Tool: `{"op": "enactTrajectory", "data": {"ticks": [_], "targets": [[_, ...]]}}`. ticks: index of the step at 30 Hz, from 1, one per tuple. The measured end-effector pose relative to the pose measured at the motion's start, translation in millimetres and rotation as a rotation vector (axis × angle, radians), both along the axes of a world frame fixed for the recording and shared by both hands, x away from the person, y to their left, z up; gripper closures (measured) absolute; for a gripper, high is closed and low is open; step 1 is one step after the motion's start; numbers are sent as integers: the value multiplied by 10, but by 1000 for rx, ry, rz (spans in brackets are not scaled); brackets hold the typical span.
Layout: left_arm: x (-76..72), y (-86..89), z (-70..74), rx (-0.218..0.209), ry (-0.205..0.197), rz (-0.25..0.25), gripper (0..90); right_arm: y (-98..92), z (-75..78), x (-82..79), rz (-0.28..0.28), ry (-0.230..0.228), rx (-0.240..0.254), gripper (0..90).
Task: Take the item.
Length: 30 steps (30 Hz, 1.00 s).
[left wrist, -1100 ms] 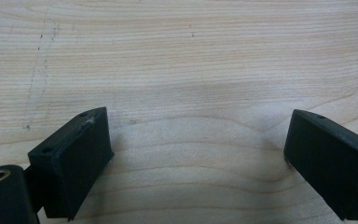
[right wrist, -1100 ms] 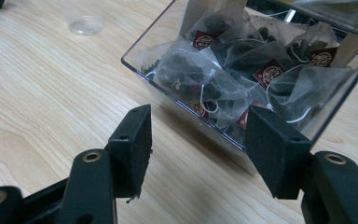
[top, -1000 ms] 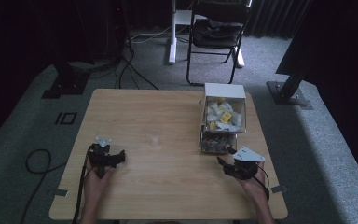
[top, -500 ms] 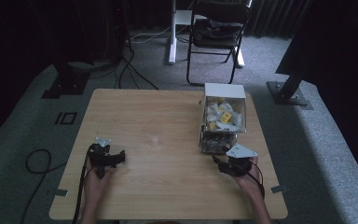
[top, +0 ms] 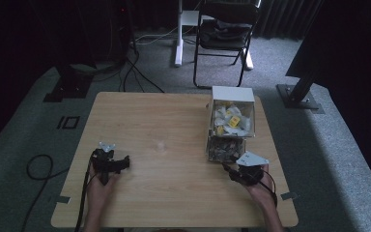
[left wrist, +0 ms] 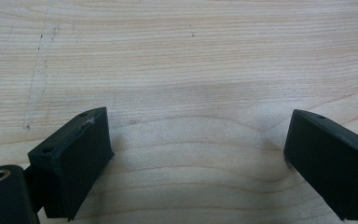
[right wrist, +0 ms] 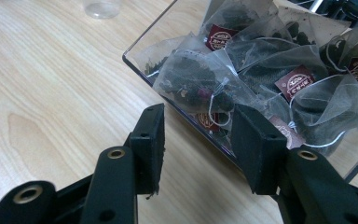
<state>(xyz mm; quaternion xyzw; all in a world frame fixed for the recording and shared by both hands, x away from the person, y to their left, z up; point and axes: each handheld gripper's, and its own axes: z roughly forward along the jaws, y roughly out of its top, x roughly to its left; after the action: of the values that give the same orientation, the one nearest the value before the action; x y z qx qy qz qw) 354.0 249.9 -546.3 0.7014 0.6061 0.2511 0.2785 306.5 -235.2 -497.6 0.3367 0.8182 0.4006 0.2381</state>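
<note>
The clear box (right wrist: 177, 42) of tea bags (right wrist: 200, 81) sits at the table's (top: 174, 121) right side. My right gripper (right wrist: 198, 135) hovers at its near rim, jaws half apart and just closing, gripping nothing. My left gripper (left wrist: 198, 154) gapes wide over bare wood.

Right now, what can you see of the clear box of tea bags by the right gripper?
The clear box looks like transparent plastic with a low front wall and rounded corner. It stands on the wooden table, below a second compartment of lighter packets. It is heaped with pyramid mesh tea bags of dark leaves, with strings and dark red tags. The right gripper has just been closing at its front edge, nothing visibly gripped.
</note>
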Motion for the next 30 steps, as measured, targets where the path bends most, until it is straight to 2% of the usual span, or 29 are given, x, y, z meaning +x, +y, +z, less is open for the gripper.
{"op": "enactTrajectory", "data": {"ticks": [7,10,14,15,17,18,19,20,21,22,23,24,25,26,27,28,30], "targets": [[0,0,-1,0,-1,0,78,-12,3,-85,-1,4,-11,596],[0,0,0,0,0,0,78,-4,62,-131,-10,-32,0,524],[0,0,0,0,-1,0,78,50,107,-137,-6,-48,-2,429],[0,0,0,0,-1,0,78,106,123,-118,0,-55,-16,397],[0,0,-1,0,-1,0,78,125,124,-108,-3,-57,-22,391],[0,0,0,0,0,0,78,171,127,-76,-8,-68,-49,389],[0,0,0,0,0,0,78,171,127,-76,-8,-68,-49,389],[0,0,-1,0,-1,0,78,190,131,-51,-11,-70,-53,446],[0,0,-1,0,-1,0,78,190,131,-51,-11,-70,-53,446],[0,0,-1,0,-1,0,78,200,136,-34,-21,-72,-58,533],[0,0,0,0,0,0,78,200,136,-34,-21,-72,-58,533],[0,0,-1,0,-1,0,78,199,138,-27,-21,-73,-54,581],[0,0,0,0,0,0,78,195,146,-18,-31,-66,-32,665],[0,0,0,0,0,0,78,195,146,-18,-31,-66,-32,665],[0,0,0,0,-1,0,78,196,153,-12,-34,-64,-21,742],[0,0,0,0,-1,0,78,196,153,-12,-34,-64,-21,742],[0,0,0,0,0,0,78,204,152,-5,-41,-61,-23,807]]}}
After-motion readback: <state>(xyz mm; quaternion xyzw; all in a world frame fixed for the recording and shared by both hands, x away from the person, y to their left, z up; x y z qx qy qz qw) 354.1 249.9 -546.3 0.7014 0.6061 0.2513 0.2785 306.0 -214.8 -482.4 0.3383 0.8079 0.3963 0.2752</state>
